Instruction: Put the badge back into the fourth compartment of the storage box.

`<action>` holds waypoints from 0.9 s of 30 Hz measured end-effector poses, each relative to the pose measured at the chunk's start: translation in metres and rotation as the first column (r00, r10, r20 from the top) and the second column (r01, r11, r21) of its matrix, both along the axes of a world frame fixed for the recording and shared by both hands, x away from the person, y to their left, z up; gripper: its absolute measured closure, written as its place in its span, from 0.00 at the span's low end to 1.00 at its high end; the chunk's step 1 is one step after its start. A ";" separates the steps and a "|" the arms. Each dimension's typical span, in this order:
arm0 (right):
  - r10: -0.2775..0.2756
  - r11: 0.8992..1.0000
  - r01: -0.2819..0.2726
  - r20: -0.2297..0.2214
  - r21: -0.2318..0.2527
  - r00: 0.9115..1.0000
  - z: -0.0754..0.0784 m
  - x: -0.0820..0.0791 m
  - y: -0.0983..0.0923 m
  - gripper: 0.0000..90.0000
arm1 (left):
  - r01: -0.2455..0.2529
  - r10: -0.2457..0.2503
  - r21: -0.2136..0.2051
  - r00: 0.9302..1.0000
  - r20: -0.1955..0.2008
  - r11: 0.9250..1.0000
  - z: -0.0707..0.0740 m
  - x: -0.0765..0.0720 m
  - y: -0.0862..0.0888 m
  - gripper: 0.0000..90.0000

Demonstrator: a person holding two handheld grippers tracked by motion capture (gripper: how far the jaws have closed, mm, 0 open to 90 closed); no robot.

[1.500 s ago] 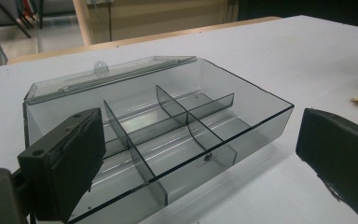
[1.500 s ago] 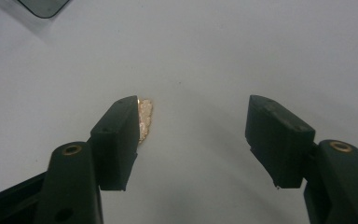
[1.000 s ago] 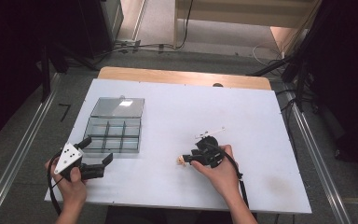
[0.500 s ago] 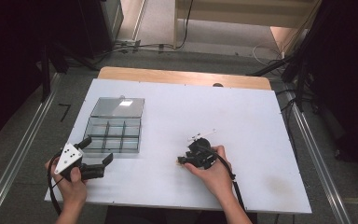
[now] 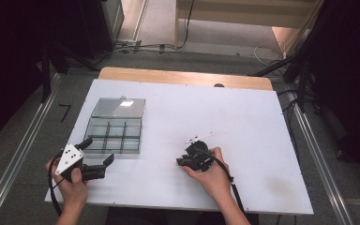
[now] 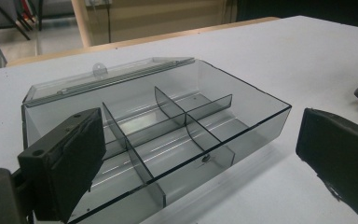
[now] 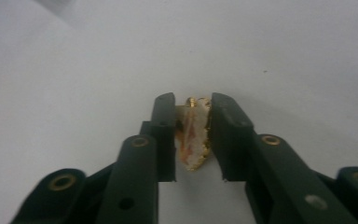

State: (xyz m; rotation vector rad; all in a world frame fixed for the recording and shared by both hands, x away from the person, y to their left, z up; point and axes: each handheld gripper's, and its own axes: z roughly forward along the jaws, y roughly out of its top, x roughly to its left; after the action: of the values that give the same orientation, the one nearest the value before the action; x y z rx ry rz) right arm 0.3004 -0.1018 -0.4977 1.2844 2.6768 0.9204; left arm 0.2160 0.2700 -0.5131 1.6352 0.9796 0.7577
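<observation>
Left hand [image 5: 72,180] is resting at the near-left corner of the white bench [image 5: 243,112], gripping the left tongs [image 5: 101,157] with the grey plate facing up. Its jaws are standing wide apart and holding nothing, pointing at the clear compartment box [image 5: 115,131], which is sitting just beyond them with its lid [image 5: 119,108] laid open behind.

Right hand [image 5: 208,171] is lying near the bench's front centre, wrist turned so the right tongs [image 5: 180,162] are pointing leftward, low over the surface.

In the right gripper view, the jaws are pinching a small gold-rimmed, pale orange pendant-like piece [image 7: 193,135]; it is sitting upright between the pads, held well apart from the box.
</observation>
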 end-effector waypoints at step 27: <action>0.039 0.998 -0.040 0.019 0.041 0.999 0.006 -0.004 0.002 0.92 | -0.004 0.004 -0.005 1.000 0.005 1.000 0.000 -0.001 0.001 0.02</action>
State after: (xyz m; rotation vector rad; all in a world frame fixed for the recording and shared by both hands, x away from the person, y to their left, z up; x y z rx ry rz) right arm 0.2961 -0.1001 -0.4915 1.2278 2.6927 0.9917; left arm 0.2152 0.2707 -0.5129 1.6266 0.9807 0.7614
